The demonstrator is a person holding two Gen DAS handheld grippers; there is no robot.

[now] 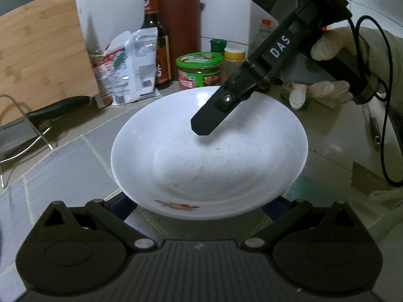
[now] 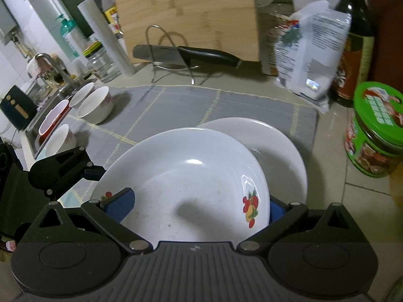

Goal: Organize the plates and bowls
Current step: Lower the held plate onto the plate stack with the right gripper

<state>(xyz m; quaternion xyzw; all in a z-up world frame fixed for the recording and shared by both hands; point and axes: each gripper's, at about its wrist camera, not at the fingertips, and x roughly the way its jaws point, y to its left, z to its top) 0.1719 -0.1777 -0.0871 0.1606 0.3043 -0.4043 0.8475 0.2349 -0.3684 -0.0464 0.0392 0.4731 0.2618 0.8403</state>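
A white deep plate with a fruit print (image 1: 209,156) fills the middle of the left wrist view, held above the grey mat (image 1: 70,166). My left gripper (image 1: 199,207) has its fingers spread wide beside the plate's near rim. My right gripper reaches in from the upper right with one finger (image 1: 209,118) over the plate's far rim. In the right wrist view the same plate (image 2: 186,188) sits between my right gripper's (image 2: 196,209) blue pads (image 2: 121,205), tilted over a second white plate (image 2: 274,156) on the mat. The left gripper's body (image 2: 58,171) touches the plate's left edge.
Several white bowls (image 2: 95,104) stand at the mat's left by a sink. Behind are a bamboo cutting board (image 2: 191,12), a knife (image 2: 186,54) on a wire rack, a white bag (image 2: 307,50), a sauce bottle (image 1: 156,37), a green-lidded jar (image 2: 375,128) and a knife block (image 1: 181,32).
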